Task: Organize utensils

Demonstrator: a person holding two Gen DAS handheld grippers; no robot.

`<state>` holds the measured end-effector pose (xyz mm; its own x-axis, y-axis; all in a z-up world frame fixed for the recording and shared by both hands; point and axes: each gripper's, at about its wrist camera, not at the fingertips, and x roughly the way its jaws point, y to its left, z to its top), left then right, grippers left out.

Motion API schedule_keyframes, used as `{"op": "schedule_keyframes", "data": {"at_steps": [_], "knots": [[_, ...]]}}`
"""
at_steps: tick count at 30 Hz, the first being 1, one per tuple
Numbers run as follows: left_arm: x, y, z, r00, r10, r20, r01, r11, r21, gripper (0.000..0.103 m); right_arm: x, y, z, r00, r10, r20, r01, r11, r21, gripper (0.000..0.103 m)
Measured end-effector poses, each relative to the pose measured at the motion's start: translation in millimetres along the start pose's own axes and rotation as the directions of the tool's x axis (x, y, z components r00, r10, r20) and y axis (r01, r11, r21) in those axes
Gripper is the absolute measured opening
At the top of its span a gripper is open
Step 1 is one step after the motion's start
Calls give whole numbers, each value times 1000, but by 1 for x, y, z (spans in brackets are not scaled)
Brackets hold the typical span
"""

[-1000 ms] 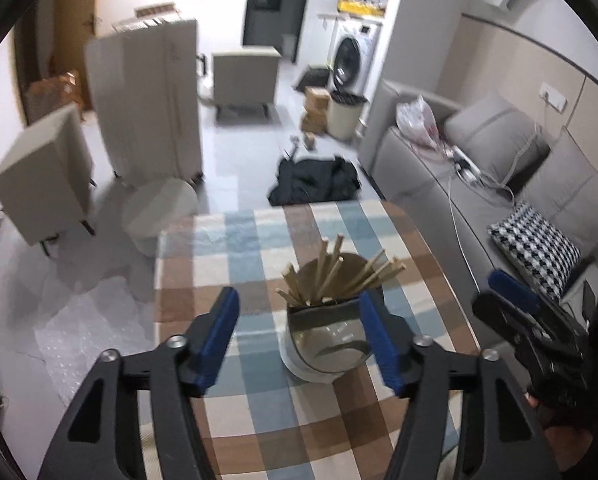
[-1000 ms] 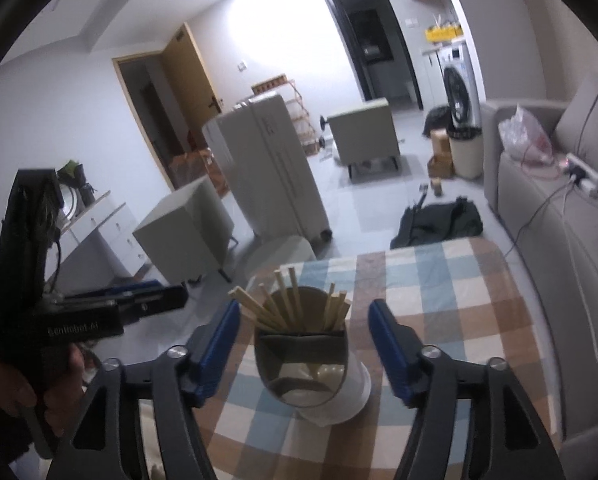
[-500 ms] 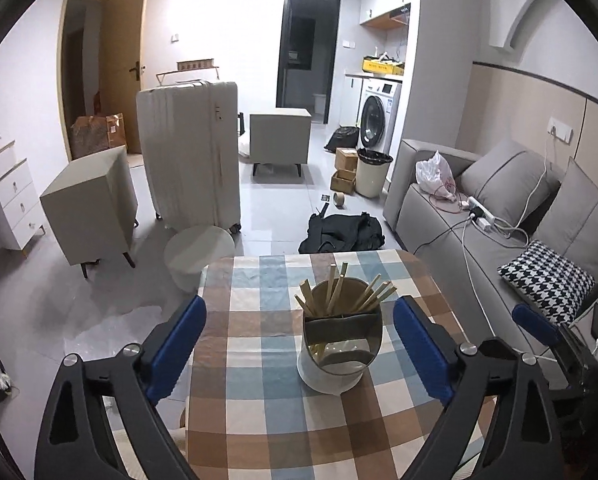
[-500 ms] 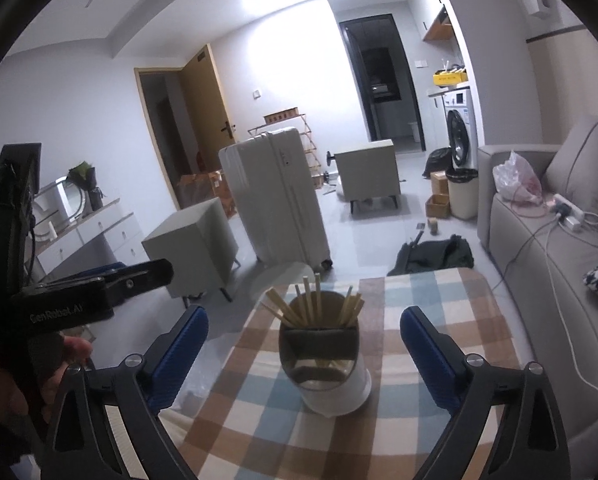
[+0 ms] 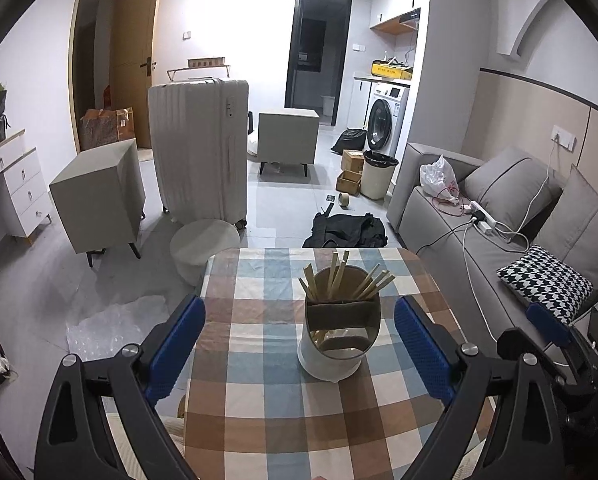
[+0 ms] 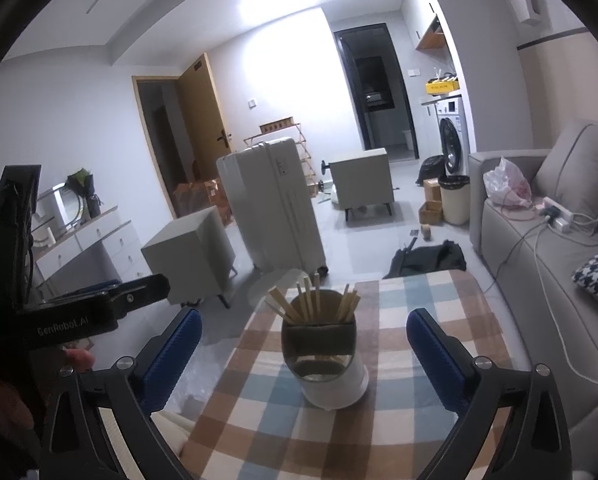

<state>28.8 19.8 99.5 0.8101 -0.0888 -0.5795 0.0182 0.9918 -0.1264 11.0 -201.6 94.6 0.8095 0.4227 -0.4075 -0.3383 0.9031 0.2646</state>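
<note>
Left gripper [image 5: 299, 344] wide open — holds nothing. Right gripper [image 6: 303, 354] likewise spread, empty; utensil holder [image 6: 327, 360] stands apart on the desk [image 6: 439, 308].

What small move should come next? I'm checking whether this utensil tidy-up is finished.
Probably none beyond easing both away: the wooden chopsticks already stand in the white cylindrical holder on the checked tablecloth, and the left gripper and right gripper are open, empty, short of it.

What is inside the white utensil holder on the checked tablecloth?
Wooden chopsticks stand bunched in the back compartment of the utensil holder, tips fanning above the rim. The front compartment shows only a shiny reflective surface; its bottom and the chopsticks' lower ends are hidden.
</note>
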Motion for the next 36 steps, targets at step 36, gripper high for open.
{"op": "schedule_keyframes", "data": {"at_steps": [36], "knots": [[2, -1, -5, 999, 43, -5, -43, 999, -4, 93, -1, -12, 0, 1000, 5, 13, -6, 999, 34, 103]]}}
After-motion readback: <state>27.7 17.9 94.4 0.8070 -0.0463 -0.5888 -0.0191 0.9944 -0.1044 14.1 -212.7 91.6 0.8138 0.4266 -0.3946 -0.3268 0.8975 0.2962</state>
